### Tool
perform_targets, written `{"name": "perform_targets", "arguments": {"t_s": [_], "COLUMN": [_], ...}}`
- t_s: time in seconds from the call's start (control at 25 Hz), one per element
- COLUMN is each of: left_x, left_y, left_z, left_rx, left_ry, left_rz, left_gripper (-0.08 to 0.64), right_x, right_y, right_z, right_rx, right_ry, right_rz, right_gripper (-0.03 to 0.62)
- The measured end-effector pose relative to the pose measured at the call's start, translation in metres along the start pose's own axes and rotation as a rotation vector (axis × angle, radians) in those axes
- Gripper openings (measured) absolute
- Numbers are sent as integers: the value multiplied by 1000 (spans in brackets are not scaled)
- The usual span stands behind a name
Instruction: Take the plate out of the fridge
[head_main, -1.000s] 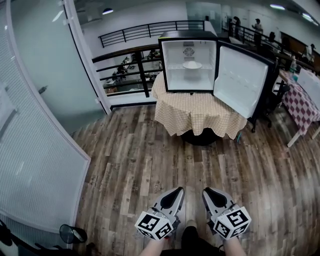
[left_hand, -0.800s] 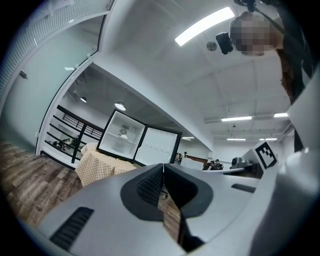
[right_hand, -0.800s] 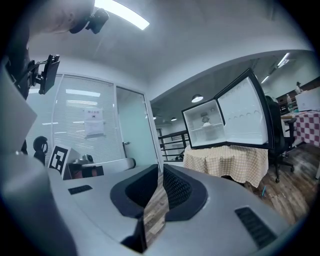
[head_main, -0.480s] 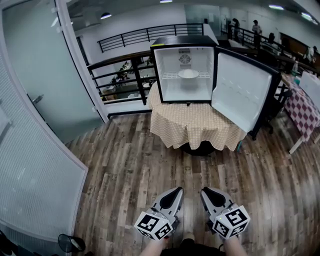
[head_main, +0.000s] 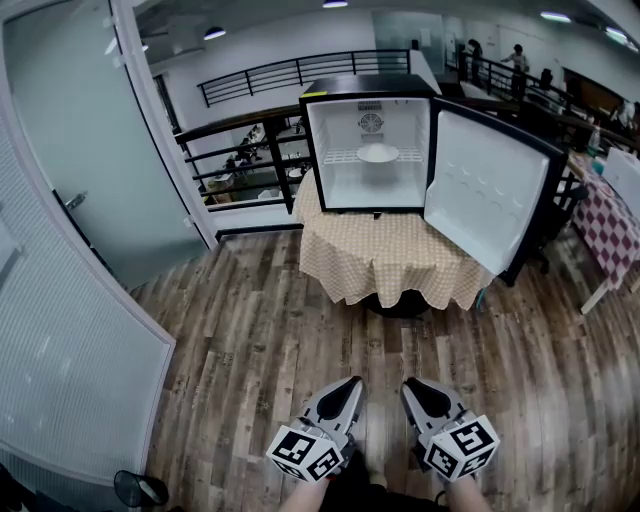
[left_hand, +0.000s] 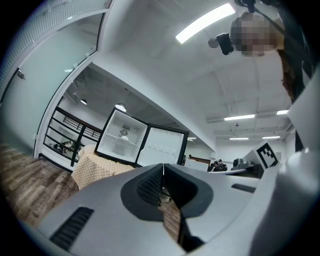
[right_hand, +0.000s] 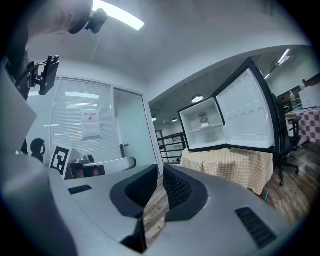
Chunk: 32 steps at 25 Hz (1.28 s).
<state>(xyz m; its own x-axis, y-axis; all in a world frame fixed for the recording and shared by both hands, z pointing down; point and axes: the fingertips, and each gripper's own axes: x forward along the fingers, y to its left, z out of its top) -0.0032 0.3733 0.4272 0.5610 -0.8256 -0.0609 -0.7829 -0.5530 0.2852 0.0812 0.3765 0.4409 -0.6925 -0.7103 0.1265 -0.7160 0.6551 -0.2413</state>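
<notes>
Across the wood floor (head_main: 250, 330), the fridge (head_main: 340, 185) holds a plate (head_main: 377, 153); left tongs (head_main: 352, 382), right tongs (head_main: 410, 385) closed, empty.

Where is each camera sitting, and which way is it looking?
Head view: on the person's head, looking steeply down at the floor and open fridge; left gripper and right gripper show.
Left gripper view: rides the left gripper, looks along its own jaws toward the fridge.
Right gripper view: same, on the right gripper.
All three share the fridge and plate.
</notes>
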Motion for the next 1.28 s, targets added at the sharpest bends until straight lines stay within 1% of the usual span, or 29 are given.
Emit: {"name": "perform_targets", "arguments": {"t_s": [0.12,0.32,0.48,0.72,1.0,1.28], "left_x": [9,34,59,105,159,200], "left_y": [6,14,30,66,108,155], "left_z": [0,-1,4,16,42,54], "left_rx": [-1,-1,-3,-12,13,14], "left_ry": [2,9,2,-5,-15,-4], "left_rz": [-3,-38,-48,-64,-91,-100], "left_gripper": [12,12,12,12,12,12], "right_x": [6,24,47,95,156,214], "right_y": [-7,-25,-39,-66,-99,-124], "right_z": [3,8,16,33,65,79], "right_rx": [-2,5,2,-14,-12,-4], "right_ry": [0,2,0,10,-14,-5], "right_rz": [-4,-20,-19,-13,-19,-16], "right_gripper": [55,55,55,55,55,55]}}
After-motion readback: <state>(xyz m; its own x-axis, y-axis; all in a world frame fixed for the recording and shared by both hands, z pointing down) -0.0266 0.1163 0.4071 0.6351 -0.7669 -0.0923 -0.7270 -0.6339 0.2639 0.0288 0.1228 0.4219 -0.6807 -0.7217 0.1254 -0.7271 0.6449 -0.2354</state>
